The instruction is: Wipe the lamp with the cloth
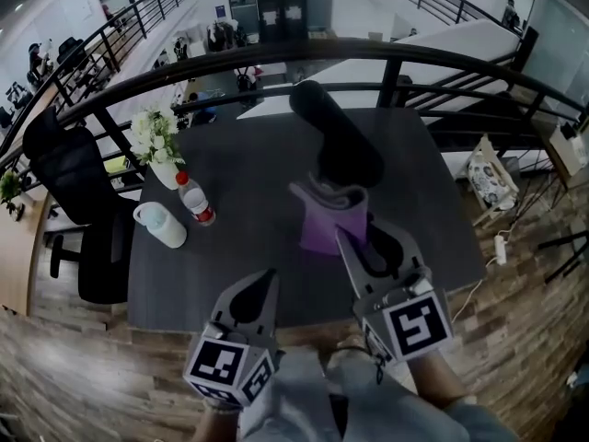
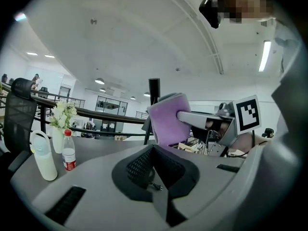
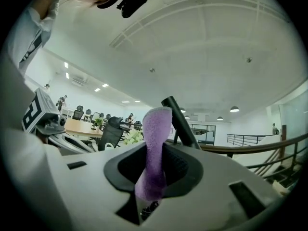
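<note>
Right gripper [image 1: 354, 233] clamps the cloth [image 1: 324, 221] beside the lamp [image 1: 336, 136]. Left gripper [image 1: 262, 284], closed and empty, hangs at seven o'clock over the table's [image 1: 248, 182] near edge.

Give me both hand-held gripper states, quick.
Left hand-held gripper: closed, nothing between the jaws.
Right hand-held gripper: closed on the purple cloth.

Bright ceiling lights, heavy fisheye distortion, dark vignetted corners.
</note>
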The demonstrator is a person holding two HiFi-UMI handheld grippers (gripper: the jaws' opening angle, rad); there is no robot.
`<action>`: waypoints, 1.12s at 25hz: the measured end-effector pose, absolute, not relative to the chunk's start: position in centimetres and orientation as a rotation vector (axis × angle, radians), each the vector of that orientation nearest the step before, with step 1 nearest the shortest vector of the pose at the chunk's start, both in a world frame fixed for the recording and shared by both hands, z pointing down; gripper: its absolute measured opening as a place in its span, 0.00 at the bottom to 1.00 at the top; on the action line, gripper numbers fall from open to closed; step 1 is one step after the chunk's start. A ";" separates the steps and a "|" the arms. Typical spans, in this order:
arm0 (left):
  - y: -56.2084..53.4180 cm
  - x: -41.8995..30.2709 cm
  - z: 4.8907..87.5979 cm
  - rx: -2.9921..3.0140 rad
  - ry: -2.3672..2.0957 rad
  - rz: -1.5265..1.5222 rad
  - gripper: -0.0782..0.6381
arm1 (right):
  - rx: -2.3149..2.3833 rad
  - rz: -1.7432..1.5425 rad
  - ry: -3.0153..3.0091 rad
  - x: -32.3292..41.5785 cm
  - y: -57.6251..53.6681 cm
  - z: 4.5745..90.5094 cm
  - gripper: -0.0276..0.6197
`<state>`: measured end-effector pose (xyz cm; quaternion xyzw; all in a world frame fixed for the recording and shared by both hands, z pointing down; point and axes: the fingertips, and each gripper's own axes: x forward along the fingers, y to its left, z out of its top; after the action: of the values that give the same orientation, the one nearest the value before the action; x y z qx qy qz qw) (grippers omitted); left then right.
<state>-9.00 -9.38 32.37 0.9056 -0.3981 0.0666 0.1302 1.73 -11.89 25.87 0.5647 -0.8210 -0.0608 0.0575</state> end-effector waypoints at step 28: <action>-12.6 -4.8 30.9 2.483 -1.432 0.170 0.12 | 1.522 -0.349 -2.644 4.1 -19.3 20.0 0.18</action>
<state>-4.79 -12.59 30.89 0.8569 -0.4942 0.0585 0.1347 4.07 -19.33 19.95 0.4953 -0.8606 -0.1136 0.0354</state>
